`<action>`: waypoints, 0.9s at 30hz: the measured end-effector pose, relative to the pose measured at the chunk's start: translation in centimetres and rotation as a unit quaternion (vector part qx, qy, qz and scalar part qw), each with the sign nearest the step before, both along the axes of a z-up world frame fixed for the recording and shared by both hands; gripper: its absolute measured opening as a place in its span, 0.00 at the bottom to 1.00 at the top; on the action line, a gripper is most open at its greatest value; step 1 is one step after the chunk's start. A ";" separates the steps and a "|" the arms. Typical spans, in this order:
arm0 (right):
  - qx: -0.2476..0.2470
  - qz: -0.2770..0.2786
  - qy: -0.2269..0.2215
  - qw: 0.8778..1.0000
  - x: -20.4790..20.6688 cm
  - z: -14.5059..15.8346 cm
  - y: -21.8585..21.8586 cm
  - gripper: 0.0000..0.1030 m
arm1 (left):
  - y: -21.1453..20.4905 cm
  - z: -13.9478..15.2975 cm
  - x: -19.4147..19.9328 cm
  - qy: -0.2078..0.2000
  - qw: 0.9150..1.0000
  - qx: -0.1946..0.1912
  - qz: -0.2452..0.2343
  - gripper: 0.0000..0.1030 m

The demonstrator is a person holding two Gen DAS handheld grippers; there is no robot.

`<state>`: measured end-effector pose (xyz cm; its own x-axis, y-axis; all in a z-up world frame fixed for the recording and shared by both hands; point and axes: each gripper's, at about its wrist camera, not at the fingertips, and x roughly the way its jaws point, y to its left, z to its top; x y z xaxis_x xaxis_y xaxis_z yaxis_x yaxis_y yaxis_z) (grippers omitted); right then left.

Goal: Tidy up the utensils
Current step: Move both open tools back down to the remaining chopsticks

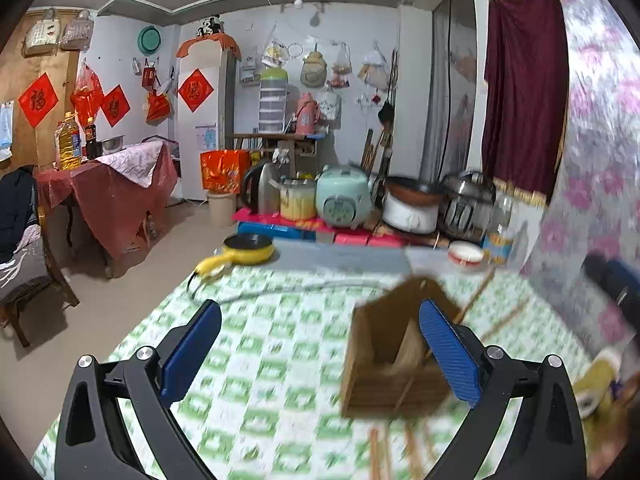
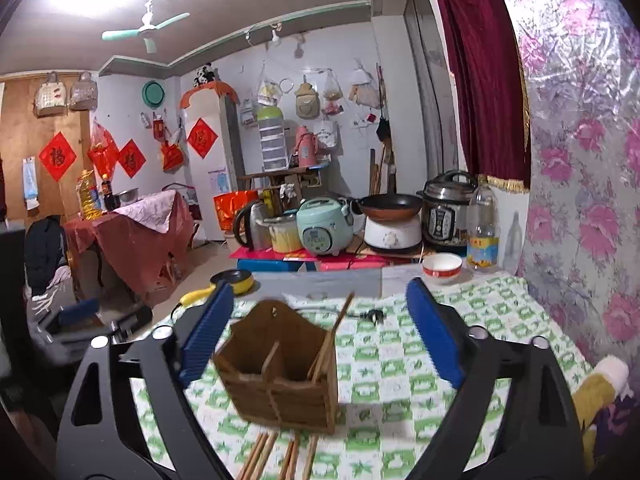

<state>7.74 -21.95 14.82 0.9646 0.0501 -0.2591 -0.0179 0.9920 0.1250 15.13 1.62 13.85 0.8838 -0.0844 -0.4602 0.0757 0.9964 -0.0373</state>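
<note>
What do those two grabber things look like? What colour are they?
Both look alike. The left gripper has two flat blue fingers with ribbed faces, each fixed on a black plastic arm with round silver screws. The right gripper is the same: ridged blue fingers on black arms with silver screws. No cables or writing show on either.

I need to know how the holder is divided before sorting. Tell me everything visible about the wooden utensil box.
The wooden utensil box looks like brown slatted wood, open-topped, with a taller peaked back panel and a partition making compartments. It stands upright on the green-checked tablecloth. Chopsticks lean in its right compartment; more lie just before it.
</note>
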 end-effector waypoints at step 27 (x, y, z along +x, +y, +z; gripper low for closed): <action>-0.038 0.020 0.236 0.971 -3.8 -15.8 -1.9 0.91 | 0.8 -16.1 -8.2 0.234 0.948 0.072 -0.204 0.94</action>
<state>3.94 -23.84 -1.03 0.7355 0.0484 -0.6758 -0.0147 0.9983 0.0556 6.89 2.39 -2.24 0.4881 -0.2820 -0.8260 0.4647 0.8850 -0.0276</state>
